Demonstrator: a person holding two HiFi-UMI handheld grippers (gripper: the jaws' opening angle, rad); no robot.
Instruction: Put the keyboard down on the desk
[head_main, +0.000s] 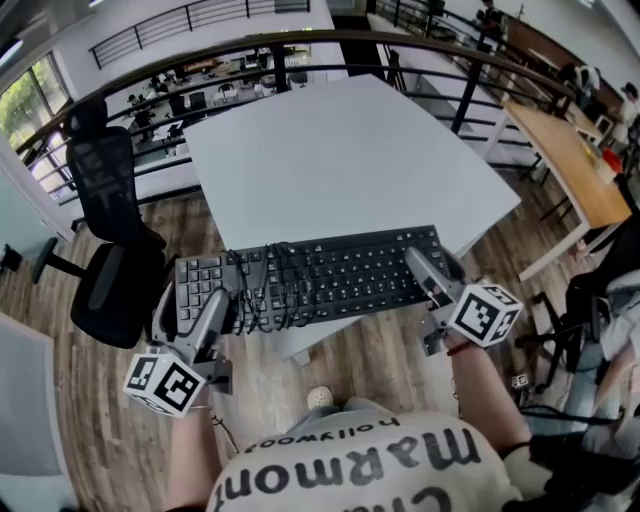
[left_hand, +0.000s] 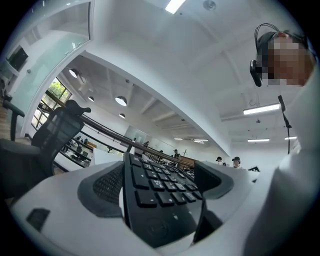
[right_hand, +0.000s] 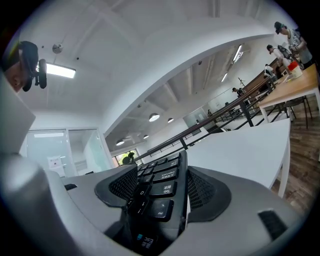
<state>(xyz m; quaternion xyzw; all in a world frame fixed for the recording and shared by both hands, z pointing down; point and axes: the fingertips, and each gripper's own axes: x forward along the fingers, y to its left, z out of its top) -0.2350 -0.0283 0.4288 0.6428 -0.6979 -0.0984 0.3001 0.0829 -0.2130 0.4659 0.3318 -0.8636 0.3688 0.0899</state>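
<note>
A black keyboard (head_main: 330, 272) with its cable (head_main: 268, 285) wound around the middle hangs level at the near edge of the white desk (head_main: 350, 150). I cannot tell whether it touches the desk. My left gripper (head_main: 214, 303) is shut on its left end, where the number pad is. My right gripper (head_main: 425, 266) is shut on its right end. The left gripper view has the keyboard (left_hand: 160, 195) running away between the jaws of the left gripper (left_hand: 157, 186). In the right gripper view the keyboard (right_hand: 161, 192) is pinched edge-on by the right gripper (right_hand: 159, 189).
A black office chair (head_main: 110, 250) stands at the left of the desk. A wooden table (head_main: 575, 165) is at the right, and a dark railing (head_main: 300, 45) runs behind. The desk top beyond the keyboard is bare white.
</note>
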